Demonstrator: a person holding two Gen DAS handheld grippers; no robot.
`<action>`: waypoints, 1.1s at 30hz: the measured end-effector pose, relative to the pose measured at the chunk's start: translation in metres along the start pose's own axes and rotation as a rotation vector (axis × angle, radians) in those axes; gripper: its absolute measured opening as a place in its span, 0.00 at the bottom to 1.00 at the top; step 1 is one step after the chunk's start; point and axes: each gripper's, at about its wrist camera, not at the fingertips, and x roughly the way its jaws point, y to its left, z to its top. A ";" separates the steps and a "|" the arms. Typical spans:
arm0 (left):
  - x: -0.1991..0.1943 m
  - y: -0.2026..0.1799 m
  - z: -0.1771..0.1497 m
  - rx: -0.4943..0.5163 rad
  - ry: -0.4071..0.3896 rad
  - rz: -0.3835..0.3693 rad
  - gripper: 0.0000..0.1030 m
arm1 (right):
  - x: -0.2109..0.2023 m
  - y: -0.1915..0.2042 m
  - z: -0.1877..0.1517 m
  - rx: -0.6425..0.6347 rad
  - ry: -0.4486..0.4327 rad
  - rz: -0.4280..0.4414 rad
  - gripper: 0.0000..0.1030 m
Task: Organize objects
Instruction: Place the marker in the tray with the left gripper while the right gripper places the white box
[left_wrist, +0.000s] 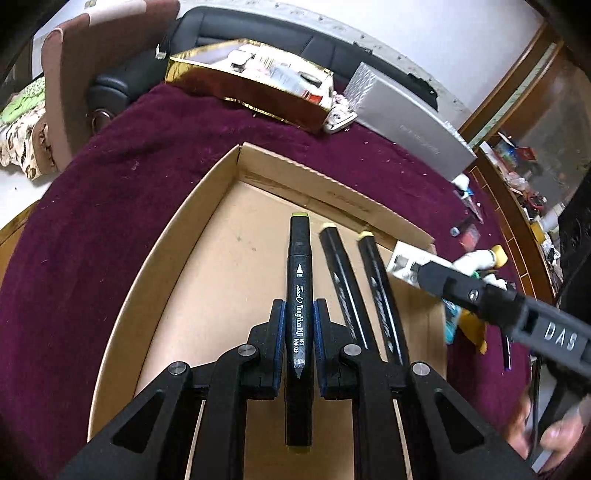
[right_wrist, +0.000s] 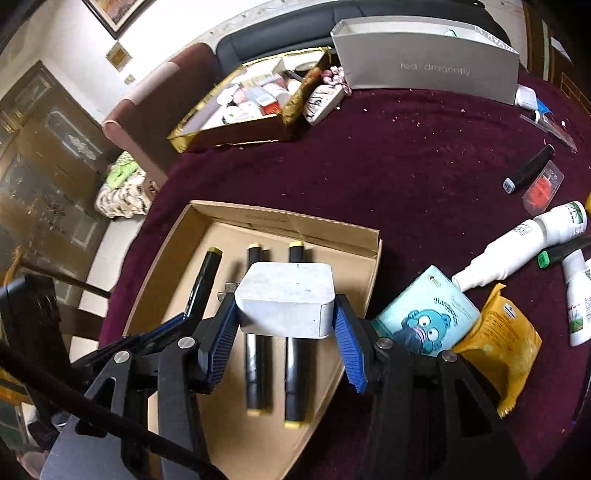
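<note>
Left gripper (left_wrist: 299, 325) clamps a green-capped marker (left_wrist: 299, 295) over the cardboard tray (right_wrist: 280, 219), centre frame; right gripper (right_wrist: 284, 325) holds a white adapter (right_wrist: 284, 299) above two markers (right_wrist: 275, 354) already laid. Bottles (right_wrist: 517, 247) and packets at right remain. Tray's left half offers room.

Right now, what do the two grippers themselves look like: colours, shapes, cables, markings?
Both are black plastic linkages with silver round pivot pins and triangular cut-outs. The left gripper has dark blue pads on its fingers. The right gripper has brighter blue ribbed pads; a black cable crosses the lower left of its view. Seen from the left wrist, its grey body carries the raised letters DAS.
</note>
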 end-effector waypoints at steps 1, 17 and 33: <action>0.005 0.001 0.002 -0.005 0.007 -0.002 0.11 | 0.004 -0.002 0.001 0.007 0.003 -0.011 0.48; 0.007 0.007 0.004 -0.082 -0.016 -0.020 0.12 | 0.021 0.009 0.005 -0.064 -0.041 -0.185 0.50; -0.061 0.007 -0.040 -0.125 -0.141 -0.082 0.34 | -0.026 -0.007 -0.014 0.054 -0.026 0.168 0.62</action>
